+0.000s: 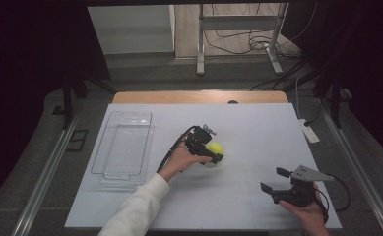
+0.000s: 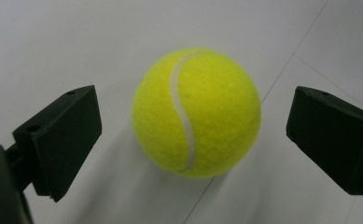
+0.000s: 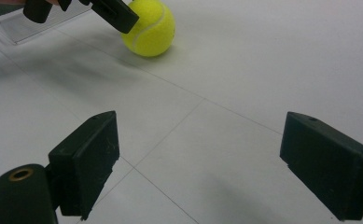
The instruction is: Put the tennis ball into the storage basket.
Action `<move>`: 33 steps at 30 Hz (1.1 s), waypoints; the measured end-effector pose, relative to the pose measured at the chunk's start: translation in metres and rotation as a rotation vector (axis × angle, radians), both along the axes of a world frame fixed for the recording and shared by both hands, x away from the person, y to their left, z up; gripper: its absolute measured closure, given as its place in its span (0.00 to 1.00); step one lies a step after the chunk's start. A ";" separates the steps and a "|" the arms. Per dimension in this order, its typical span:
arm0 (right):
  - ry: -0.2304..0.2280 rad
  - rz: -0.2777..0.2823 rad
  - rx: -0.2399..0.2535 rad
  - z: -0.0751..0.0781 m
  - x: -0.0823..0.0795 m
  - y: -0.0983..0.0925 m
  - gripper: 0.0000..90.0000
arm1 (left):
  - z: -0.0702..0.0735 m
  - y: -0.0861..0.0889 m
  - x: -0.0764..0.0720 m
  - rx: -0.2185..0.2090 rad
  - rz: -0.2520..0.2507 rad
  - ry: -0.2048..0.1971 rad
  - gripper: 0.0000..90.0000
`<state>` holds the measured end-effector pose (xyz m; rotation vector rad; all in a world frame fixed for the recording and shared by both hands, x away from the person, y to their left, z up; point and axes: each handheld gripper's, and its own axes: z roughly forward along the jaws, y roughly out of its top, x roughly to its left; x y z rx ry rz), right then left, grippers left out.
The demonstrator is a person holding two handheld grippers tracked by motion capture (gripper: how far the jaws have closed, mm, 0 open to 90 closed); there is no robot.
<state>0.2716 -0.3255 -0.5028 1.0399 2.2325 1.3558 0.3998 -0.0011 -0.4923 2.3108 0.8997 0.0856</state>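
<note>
Tennis ball [image 2: 196,112] between open left gripper [image 2: 193,140] fingers, untouched.

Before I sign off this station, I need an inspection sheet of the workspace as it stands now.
Surface: white table top, thin seam lines, nothing spilled.
Job's things: tennis ball on the table, between the open jaws, gaps both sides; clear tray at left, nothing in it.
Clutter: small white device at the right edge.
Grippers: left gripper open around the ball; right gripper open, nothing between its jaws, near the right front corner.
Cables: one trails from each gripper; loose cables on the floor behind.
Surroundings: metal stand beyond the table, dark curtains at the sides.
</note>
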 end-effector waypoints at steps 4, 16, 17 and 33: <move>-0.002 0.001 0.000 0.000 0.000 0.000 0.14 | -0.002 -0.004 0.002 0.005 0.005 0.006 0.06; -0.003 0.001 0.001 0.000 -0.001 0.000 0.14 | -0.010 -0.012 0.005 0.037 0.004 0.033 0.23; -0.004 0.001 0.001 0.001 -0.001 0.000 0.14 | -0.010 -0.012 0.004 0.045 0.001 0.024 0.23; -0.003 -0.002 -0.001 0.000 -0.001 -0.001 0.14 | -0.005 -0.012 0.001 0.031 -0.022 -0.011 0.30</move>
